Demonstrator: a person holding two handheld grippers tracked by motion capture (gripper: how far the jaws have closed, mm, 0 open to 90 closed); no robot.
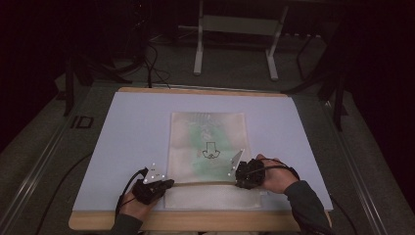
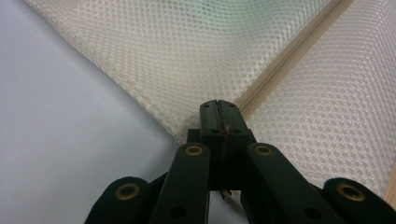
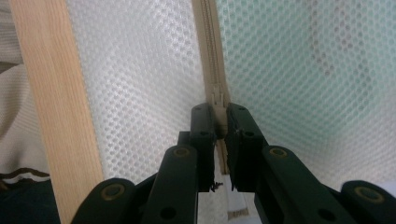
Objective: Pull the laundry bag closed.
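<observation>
A mesh bag (image 1: 208, 147) lies flat mid-table on the mat (image 1: 127, 127); the left gripper (image 2: 219, 116) is clamped on its near corner by the zip (image 2: 289, 56); the right gripper (image 3: 220, 122) pinches what looks like the slider (image 3: 217, 100). Judging so: anchor left, draw the slider straight along the zip, low and steady, to avoid bunching.

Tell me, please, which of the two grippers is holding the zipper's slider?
The right gripper: its jaws close on the slider, while the left gripper pinches the mesh bag at the zipper's end.
</observation>
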